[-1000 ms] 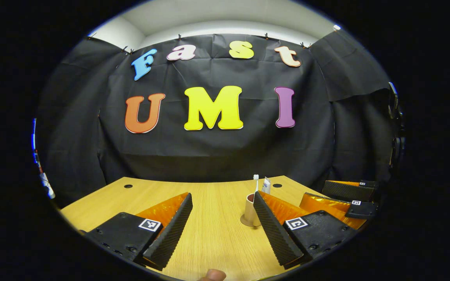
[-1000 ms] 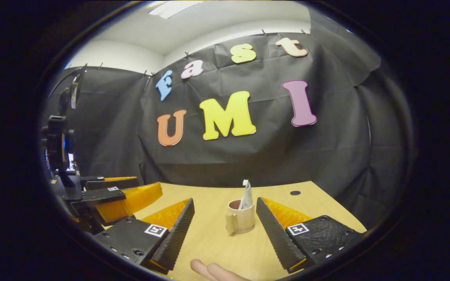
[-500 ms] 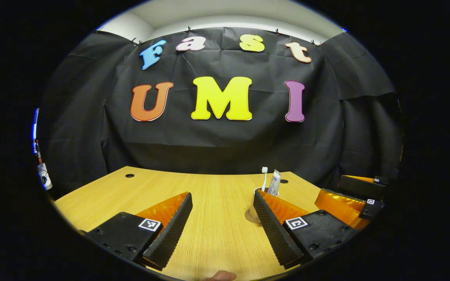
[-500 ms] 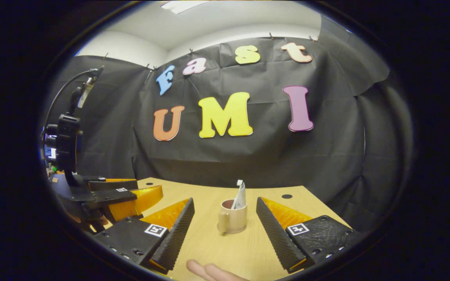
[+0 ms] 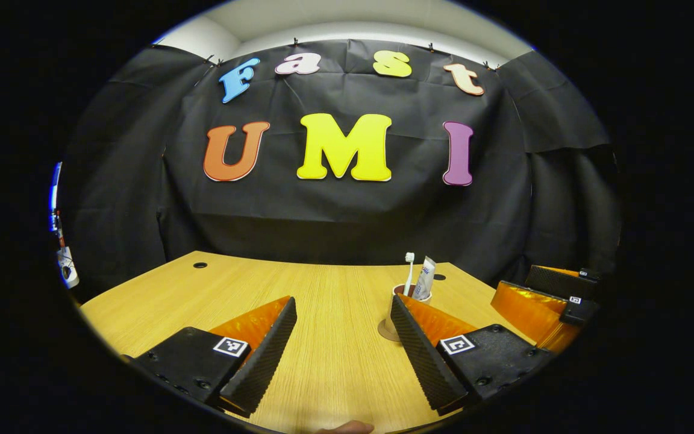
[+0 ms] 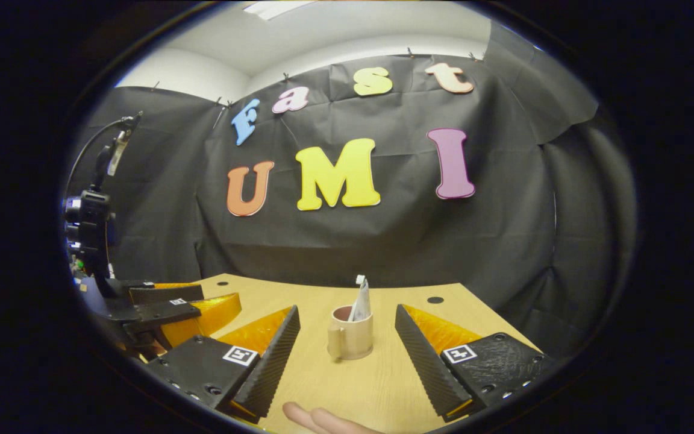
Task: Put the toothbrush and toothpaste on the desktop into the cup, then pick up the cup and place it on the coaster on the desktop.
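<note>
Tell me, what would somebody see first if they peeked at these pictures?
The cup in the middle of the wooden desk, with a toothbrush and toothpaste poking out of its top. It sits on a round coaster. Up close, the right tongs stand wide open in front of the cup, and the left tongs are open too, off to its side.

Left gripper [image 5: 341,355] – two wedge-shaped fingers [image 5: 262,361] with ribbed inner faces, shiny see-through side panels, flat blocks at base with small screws. Square black-and-white marker [image 5: 231,346] on each block. Right gripper [image 6: 347,355] built same way – ribbed wedges, screws, square marker [image 6: 240,355]. Bare fingertips [image 6: 314,419] peek in at bottom edge of right gripper view.
</note>
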`<action>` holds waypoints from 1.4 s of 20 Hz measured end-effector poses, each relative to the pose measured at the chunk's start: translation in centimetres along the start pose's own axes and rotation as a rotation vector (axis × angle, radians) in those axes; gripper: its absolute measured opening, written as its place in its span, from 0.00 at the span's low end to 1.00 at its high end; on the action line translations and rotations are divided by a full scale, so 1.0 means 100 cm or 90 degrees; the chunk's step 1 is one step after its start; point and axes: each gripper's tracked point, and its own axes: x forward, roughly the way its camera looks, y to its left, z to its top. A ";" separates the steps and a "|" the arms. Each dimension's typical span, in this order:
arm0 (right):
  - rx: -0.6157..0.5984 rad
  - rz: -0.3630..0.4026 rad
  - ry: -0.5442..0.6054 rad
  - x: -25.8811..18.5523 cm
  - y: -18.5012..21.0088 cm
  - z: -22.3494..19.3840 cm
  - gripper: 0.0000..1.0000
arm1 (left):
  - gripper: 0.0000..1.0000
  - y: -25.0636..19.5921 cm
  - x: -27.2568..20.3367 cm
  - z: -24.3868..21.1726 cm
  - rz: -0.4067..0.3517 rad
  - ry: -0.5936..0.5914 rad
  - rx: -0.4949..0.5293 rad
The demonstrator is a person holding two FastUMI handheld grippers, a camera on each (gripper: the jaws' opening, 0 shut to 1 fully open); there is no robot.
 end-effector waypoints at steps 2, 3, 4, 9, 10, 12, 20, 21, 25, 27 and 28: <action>-0.003 -0.005 -0.003 0.001 -0.002 0.000 0.92 | 0.99 -0.004 0.000 -0.001 -0.005 0.001 0.006; -0.002 -0.005 -0.005 0.000 -0.002 0.002 0.95 | 0.99 -0.005 0.000 -0.001 -0.006 0.000 0.009; -0.001 -0.004 -0.006 0.000 -0.002 0.002 0.92 | 0.99 -0.007 -0.001 -0.002 -0.008 0.001 0.013; 0.009 -0.008 -0.003 0.002 -0.004 0.001 0.95 | 0.99 -0.009 -0.002 0.000 -0.007 -0.006 0.022; 0.009 -0.007 -0.002 0.001 -0.004 0.000 0.95 | 0.99 -0.009 -0.002 0.000 -0.006 -0.006 0.022; 0.006 -0.007 -0.003 0.001 -0.004 0.001 0.92 | 0.99 -0.007 -0.003 0.002 0.000 -0.012 0.021; -0.024 -0.014 -0.028 -0.002 -0.003 0.008 0.95 | 0.99 -0.009 -0.001 -0.001 0.001 -0.010 0.012; -0.026 -0.012 -0.031 -0.003 -0.002 0.010 0.95 | 0.99 -0.010 0.000 -0.003 -0.003 -0.005 0.010; -0.033 -0.013 -0.025 -0.001 0.000 0.005 0.92 | 0.99 -0.011 -0.001 -0.004 -0.010 -0.001 0.009; -0.034 -0.013 -0.022 0.000 0.000 0.004 0.95 | 0.99 -0.011 -0.002 -0.002 -0.008 -0.005 0.015; -0.034 -0.013 -0.021 -0.001 0.000 0.004 0.95 | 0.99 -0.011 -0.002 -0.002 -0.008 -0.006 0.017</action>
